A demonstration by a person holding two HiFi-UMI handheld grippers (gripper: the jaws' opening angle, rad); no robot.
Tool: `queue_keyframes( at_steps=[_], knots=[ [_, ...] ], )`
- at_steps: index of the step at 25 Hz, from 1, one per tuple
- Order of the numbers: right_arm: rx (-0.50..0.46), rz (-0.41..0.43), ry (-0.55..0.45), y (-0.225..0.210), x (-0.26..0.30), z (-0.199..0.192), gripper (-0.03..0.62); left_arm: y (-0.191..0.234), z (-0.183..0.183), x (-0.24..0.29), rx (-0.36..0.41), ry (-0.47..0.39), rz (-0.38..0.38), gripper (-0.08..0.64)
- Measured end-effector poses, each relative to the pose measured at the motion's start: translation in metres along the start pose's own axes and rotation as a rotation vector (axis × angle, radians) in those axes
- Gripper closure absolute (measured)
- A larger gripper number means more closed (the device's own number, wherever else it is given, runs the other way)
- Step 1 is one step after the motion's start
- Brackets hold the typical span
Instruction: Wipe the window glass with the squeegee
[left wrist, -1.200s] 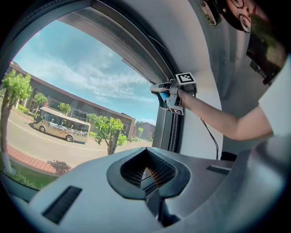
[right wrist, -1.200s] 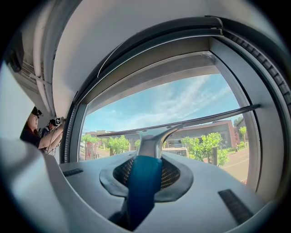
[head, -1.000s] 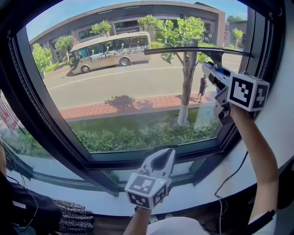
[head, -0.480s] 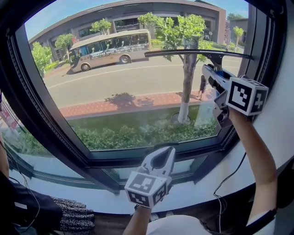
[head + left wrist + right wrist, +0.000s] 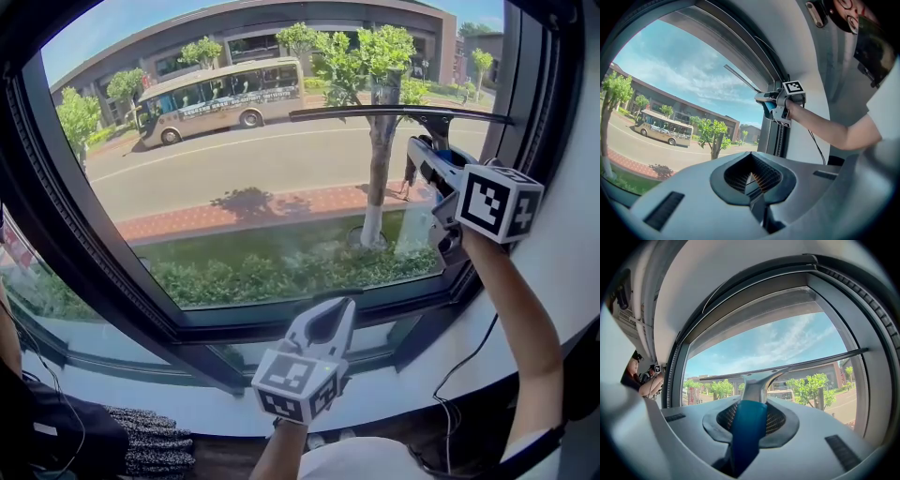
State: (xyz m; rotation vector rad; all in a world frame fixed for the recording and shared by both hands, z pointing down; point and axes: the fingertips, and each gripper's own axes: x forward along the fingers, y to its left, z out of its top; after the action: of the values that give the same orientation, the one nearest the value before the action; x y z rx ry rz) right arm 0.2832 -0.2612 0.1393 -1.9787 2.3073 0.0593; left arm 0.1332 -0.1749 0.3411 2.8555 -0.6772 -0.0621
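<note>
Found right gripper point(image 5: 427, 161) clamped on squeegee point(image 5: 375, 111) handle, blade across window glass point(image 5: 234, 206). Noted left gripper point(image 5: 325, 322) closed, empty.

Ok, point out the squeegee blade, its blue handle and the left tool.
squeegee blade point(image 5: 394, 110), head view, middle of the long dark strip.
blue handle point(image 5: 746, 427), right gripper view, the grip section clamped between the jaws.
left tool point(image 5: 345, 306), head view, its closed tips.

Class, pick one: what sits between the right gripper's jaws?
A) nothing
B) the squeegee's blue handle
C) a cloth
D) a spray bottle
B: the right gripper view shows the right gripper shut on the squeegee by its blue handle.
</note>
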Motion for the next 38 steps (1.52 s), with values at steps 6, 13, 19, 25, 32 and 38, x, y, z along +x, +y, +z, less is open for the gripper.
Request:
queue_keyframes(
  at_steps=[6,13,19,25,32,38],
  knots=[
    [0.010,-0.003,-0.002,-0.001,-0.002,-0.006,0.515,0.002,0.000,-0.001,0.007,0.000,0.003,0.565],
    [0.007,-0.004,0.013,0.000,-0.003,-0.011,0.515,0.003,0.004,0.002,0.007,-0.012,-0.005,0.565],
    [0.027,-0.004,0.031,-0.001,-0.005,-0.026,0.515,-0.001,0.003,0.003,0.007,-0.002,-0.013,0.565],
    [0.031,-0.008,0.049,0.000,-0.006,-0.038,0.515,-0.002,0.003,0.000,0.001,0.000,-0.012,0.565],
    [0.043,-0.001,0.082,0.004,-0.013,-0.075,0.515,0.001,-0.015,-0.005,-0.003,0.004,-0.006,0.565],
    [0.051,0.006,0.097,0.000,-0.015,-0.086,0.515,-0.003,-0.013,-0.001,0.000,0.012,-0.002,0.565]
  ],
)
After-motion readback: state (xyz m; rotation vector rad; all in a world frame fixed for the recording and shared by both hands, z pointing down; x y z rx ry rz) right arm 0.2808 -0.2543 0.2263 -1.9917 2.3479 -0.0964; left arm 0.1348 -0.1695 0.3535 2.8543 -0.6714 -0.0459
